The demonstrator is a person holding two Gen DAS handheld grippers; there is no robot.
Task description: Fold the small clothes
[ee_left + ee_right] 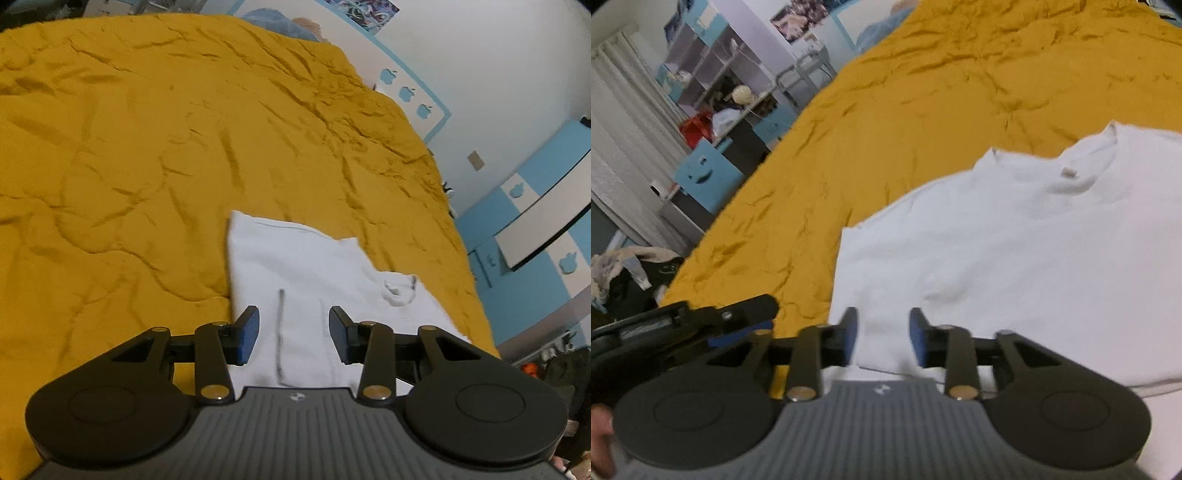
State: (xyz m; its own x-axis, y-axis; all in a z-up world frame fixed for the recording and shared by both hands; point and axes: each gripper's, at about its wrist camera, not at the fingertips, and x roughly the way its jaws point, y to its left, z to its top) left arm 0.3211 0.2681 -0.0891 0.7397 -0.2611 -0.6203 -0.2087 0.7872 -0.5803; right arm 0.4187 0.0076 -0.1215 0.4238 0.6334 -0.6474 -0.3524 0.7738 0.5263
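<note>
A white T-shirt point(303, 266) lies flat on the mustard-yellow bedspread point(147, 147), near the bed's right edge in the left wrist view. My left gripper point(294, 321) hovers open over the shirt's near part, and nothing sits between its blue pads. In the right wrist view the T-shirt point(1015, 240) spreads to the right, its collar and label point(1071, 173) at the far side. Open and empty, my right gripper point(883, 321) hangs above the shirt's near left corner. One of the left gripper's fingers point(746, 310) shows just left of it, above the bedspread point(923, 92).
Beside the bed stand open shelves point(713, 92) and a blue box with a smiling face point(705, 173). A heap of clothes point(628, 266) lies on the floor. A blue and white cabinet point(535, 221) stands past the bed's right edge. A blue pillow point(273, 22) lies at the head.
</note>
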